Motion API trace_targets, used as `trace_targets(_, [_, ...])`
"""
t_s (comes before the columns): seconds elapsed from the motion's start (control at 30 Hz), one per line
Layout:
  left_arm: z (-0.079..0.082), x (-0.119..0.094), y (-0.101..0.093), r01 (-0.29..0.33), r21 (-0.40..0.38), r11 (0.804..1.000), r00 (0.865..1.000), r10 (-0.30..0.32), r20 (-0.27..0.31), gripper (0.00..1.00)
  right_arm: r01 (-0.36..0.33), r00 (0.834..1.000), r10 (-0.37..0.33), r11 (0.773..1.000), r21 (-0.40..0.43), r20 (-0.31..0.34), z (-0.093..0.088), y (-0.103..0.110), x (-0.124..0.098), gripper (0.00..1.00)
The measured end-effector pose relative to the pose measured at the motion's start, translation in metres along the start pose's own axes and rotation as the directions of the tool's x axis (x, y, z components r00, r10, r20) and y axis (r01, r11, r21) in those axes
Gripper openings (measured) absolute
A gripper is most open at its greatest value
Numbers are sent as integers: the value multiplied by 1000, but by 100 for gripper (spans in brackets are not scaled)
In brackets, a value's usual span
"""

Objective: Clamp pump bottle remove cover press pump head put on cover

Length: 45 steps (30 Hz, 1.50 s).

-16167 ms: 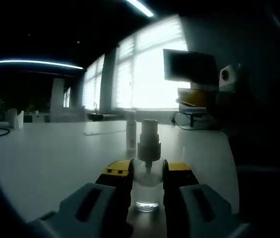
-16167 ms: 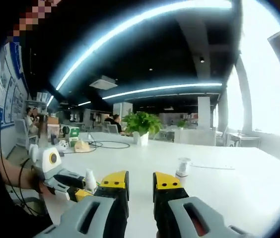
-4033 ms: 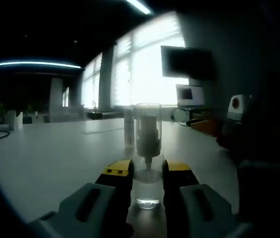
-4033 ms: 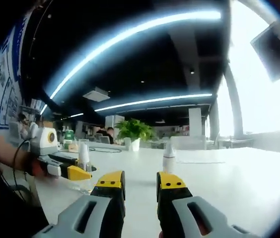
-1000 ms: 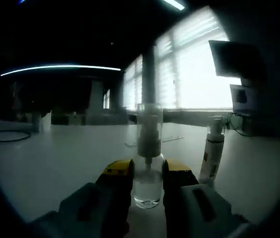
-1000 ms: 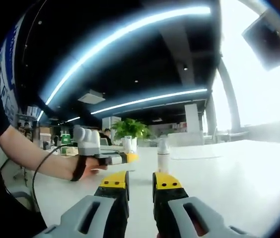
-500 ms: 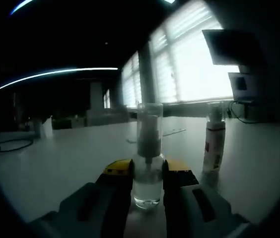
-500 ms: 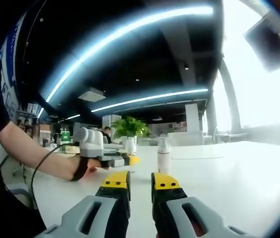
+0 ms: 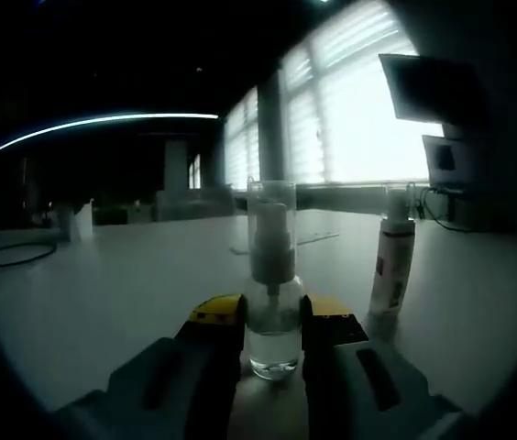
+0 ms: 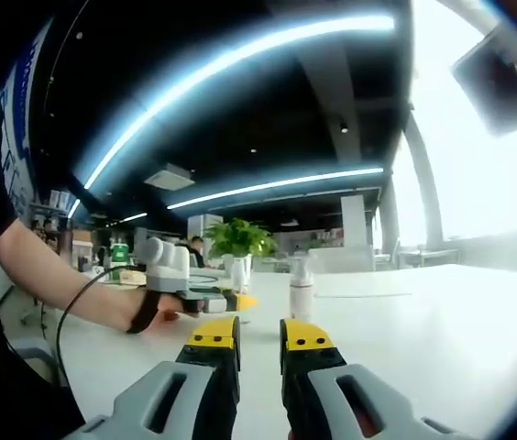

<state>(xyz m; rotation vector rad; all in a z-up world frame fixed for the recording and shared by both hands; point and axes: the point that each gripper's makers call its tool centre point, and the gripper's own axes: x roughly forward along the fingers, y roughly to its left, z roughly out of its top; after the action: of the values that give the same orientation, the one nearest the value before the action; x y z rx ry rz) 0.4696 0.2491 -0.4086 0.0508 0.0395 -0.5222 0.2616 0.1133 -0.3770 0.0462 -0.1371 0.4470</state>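
My left gripper [image 9: 272,321] has its fingers clamped on the clear pump bottle [image 9: 272,335], which stands upright on the white worktop [image 9: 103,302]. The transparent cover [image 9: 271,229] sits over the pump head. Just beside it, to the right in the left gripper view, stands a second spray bottle [image 9: 390,266], apart from my fingers. My right gripper [image 10: 258,344] hangs above the worktop with its fingers slightly apart, nothing between them. In the right gripper view I see the left gripper [image 10: 199,295] across the worktop, and the spray bottle [image 10: 302,284] near it.
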Motion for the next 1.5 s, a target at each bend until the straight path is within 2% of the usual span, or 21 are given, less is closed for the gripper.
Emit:
trace_targets(0.2, [1, -4, -5, 18, -9, 1000, 1000, -18, 10, 19, 7, 1000, -7, 1000, 11, -4, -1, -2, 0, 13])
trace_targets(0.4, [7, -9, -3, 33, -7, 999, 999, -32, 43, 31, 7, 1000, -7, 1000, 8, -1, 0, -3, 0, 13])
trace_targets(0.57, [11, -18, -3, 56, -39, 998, 997, -54, 61, 31, 12, 1000, -12, 1000, 14, -8, -2, -5, 1, 13])
trace_targets(0.7, [11, -27, -12, 73, -20, 997, 995, -71, 69, 30, 13, 1000, -13, 1000, 12, -9, -2, -5, 1, 13])
trace_targets(1.0, [19, -34, -9, 84, -47, 995, 992, -79, 101, 30, 34, 999, -34, 999, 40, -16, -3, -9, 2, 14])
trace_targets(1.13, [20, -41, -13, 116, -39, 992, 988, -111, 106, 33, 36, 999, -35, 999, 34, -18, -3, -9, 1, 14])
trace_targets(1.3, [24, -59, -18, 123, -39, 992, 987, -118, 113, 33, 36, 999, -35, 999, 40, -15, -2, -10, 0, 14])
trace_targets(1.5, [40, -80, -25, 148, -56, 987, 981, -140, 136, 32, 34, 999, -33, 999, 40, -13, -2, -8, -1, 14])
